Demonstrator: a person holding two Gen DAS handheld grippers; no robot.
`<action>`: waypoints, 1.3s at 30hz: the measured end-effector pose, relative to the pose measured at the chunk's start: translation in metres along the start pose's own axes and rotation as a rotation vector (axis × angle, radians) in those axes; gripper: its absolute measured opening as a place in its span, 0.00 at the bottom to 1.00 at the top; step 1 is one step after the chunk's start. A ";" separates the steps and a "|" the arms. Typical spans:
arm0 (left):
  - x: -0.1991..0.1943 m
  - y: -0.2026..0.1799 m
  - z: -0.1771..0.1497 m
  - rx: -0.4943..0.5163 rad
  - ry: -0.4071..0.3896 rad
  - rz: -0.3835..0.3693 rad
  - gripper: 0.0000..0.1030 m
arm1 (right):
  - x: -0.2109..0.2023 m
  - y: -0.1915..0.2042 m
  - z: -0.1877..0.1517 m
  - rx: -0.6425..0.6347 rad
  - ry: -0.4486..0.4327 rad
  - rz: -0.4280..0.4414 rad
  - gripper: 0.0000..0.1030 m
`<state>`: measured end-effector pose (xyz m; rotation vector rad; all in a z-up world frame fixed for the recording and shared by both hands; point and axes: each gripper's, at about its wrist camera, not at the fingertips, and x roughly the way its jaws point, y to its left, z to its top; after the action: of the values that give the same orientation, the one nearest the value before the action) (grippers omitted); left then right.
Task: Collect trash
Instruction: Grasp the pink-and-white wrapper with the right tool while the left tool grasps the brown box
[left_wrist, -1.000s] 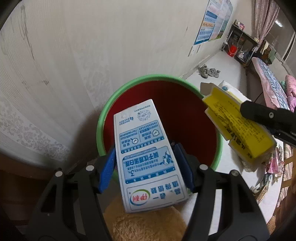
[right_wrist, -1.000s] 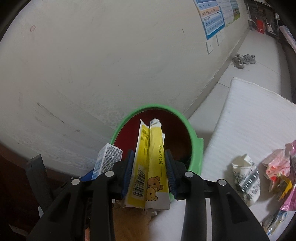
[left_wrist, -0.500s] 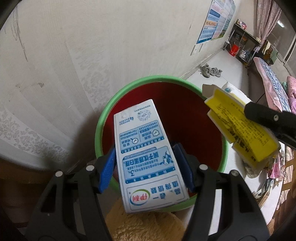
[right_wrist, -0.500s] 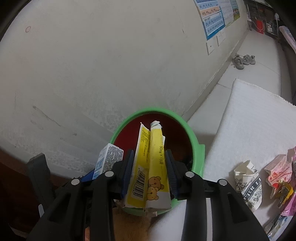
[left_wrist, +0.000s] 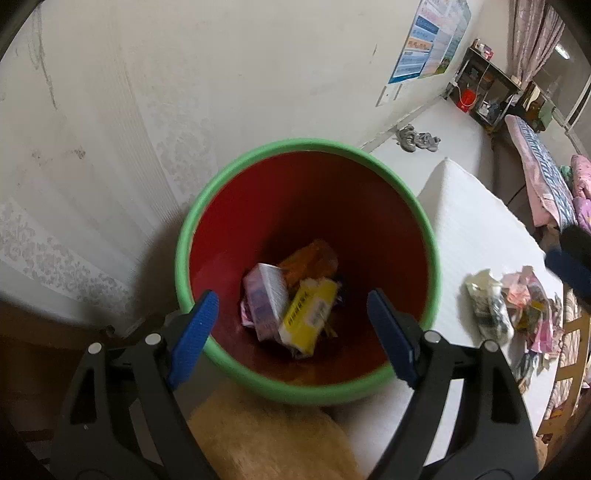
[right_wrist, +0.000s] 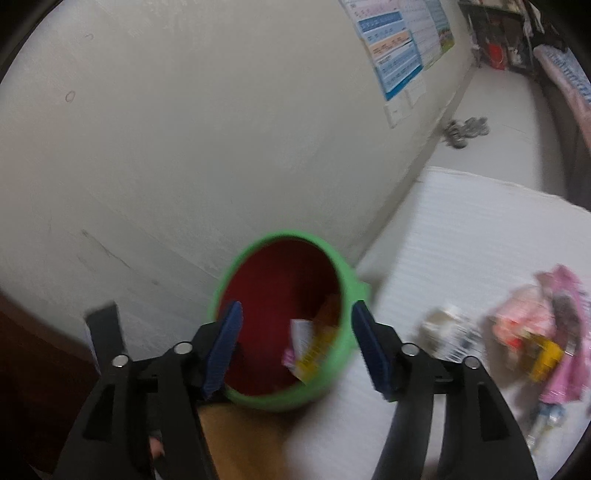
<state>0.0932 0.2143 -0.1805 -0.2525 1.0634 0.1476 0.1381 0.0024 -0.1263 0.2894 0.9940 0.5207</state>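
Two cartons, a white one (left_wrist: 266, 300) and a yellow one (left_wrist: 308, 314), are seen lying in the red bin (left_wrist: 221, 236), over orange wrappers. Both the left gripper (left_wrist: 291, 332) and right gripper (right_wrist: 295, 343) are spread wide, empty. Loose trash (left_wrist: 509, 306) is left on the white worktop (left_wrist: 472, 221), blurred beyond telling.

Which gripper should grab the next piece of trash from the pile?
Right. Both grippers are open and empty, but the right gripper sits nearer the trash pile, while the left gripper hangs over the bin.
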 end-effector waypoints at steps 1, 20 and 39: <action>-0.003 -0.004 -0.005 0.003 0.000 -0.005 0.78 | -0.009 -0.009 -0.008 -0.005 -0.007 -0.023 0.65; -0.027 -0.126 -0.086 0.251 0.070 -0.138 0.78 | -0.115 -0.318 -0.103 0.690 -0.132 -0.598 0.70; 0.003 -0.241 -0.131 0.618 0.187 -0.258 0.72 | -0.121 -0.252 -0.148 0.446 -0.026 -0.414 0.39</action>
<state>0.0426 -0.0529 -0.2116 0.1606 1.1989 -0.4410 0.0303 -0.2752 -0.2329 0.4714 1.1039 -0.0862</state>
